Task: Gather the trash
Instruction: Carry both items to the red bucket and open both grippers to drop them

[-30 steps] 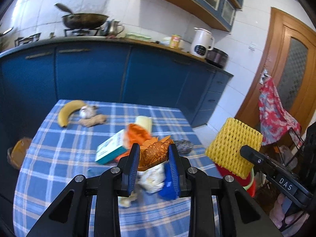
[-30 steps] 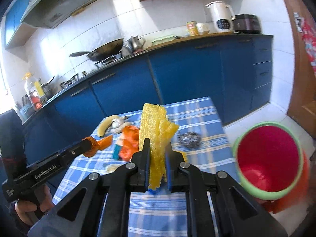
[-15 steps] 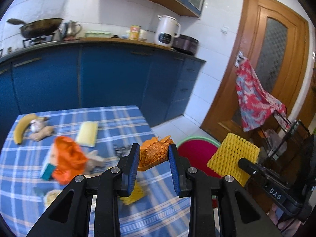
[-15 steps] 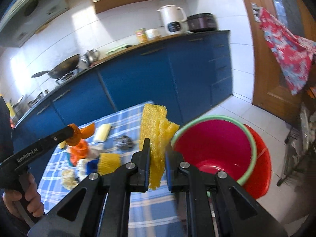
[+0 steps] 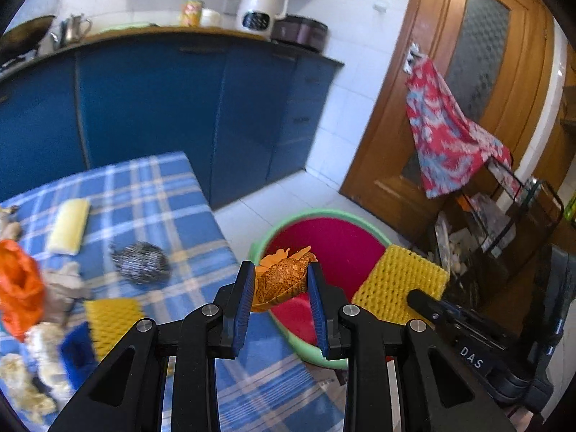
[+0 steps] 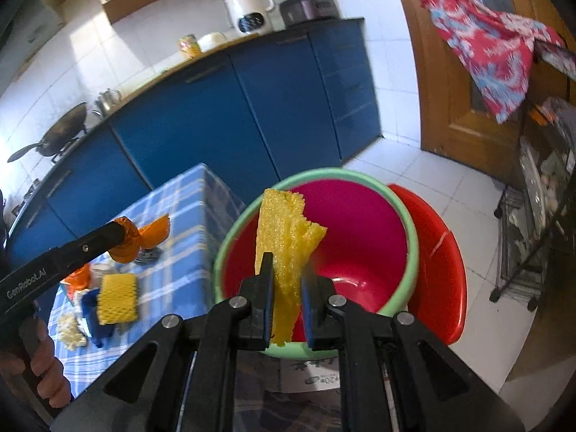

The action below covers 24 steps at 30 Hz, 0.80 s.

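Note:
My left gripper is shut on a piece of orange peel and holds it over the near rim of the red bucket with a green rim. My right gripper is shut on a yellow foam net and holds it upright above the same bucket. The foam net and the right gripper show at the right of the left wrist view. The left gripper with the peel shows at the left of the right wrist view.
The blue checked table holds a steel scourer, a yellow sponge, an orange bag, another foam net and scraps. A red basin sits behind the bucket. A black wire rack stands at the right by the wooden door.
Both grippers have swung right from over the table to over the red bucket, still holding the peel and the foam net.

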Each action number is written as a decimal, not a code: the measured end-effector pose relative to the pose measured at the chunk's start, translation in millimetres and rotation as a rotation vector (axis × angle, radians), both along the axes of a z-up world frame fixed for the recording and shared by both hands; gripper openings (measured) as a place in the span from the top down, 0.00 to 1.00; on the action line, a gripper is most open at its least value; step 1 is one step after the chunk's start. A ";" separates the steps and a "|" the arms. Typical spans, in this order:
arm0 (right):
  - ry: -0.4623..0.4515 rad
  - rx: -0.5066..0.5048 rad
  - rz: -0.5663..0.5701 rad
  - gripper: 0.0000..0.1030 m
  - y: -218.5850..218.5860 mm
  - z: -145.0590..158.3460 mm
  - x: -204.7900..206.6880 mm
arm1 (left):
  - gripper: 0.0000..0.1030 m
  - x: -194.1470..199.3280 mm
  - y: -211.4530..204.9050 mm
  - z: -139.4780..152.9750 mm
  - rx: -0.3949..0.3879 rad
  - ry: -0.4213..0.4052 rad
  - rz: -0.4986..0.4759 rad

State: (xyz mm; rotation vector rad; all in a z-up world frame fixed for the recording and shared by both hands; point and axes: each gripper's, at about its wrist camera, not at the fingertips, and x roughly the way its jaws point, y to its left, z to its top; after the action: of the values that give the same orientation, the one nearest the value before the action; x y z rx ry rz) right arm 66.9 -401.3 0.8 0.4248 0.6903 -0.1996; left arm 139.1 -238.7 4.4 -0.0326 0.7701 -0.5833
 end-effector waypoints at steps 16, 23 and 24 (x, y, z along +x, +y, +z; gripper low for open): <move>0.046 0.081 -0.054 0.66 -31.2 -41.2 4.7 | 0.49 13.9 -51.5 -42.6 0.117 0.069 -0.072; 0.026 0.077 -0.071 0.59 -30.4 -35.4 -2.4 | 0.49 8.1 -41.0 -32.6 0.112 0.053 -0.041; 0.023 0.076 -0.072 0.59 -30.8 -34.3 -3.9 | 0.48 6.7 -38.2 -30.2 0.110 0.051 -0.034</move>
State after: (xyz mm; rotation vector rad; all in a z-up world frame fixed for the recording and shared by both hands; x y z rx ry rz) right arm 63.0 -432.0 -33.5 0.5213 0.7073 -0.2472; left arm 145.8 -276.9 -25.7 0.0670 0.8525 -0.5737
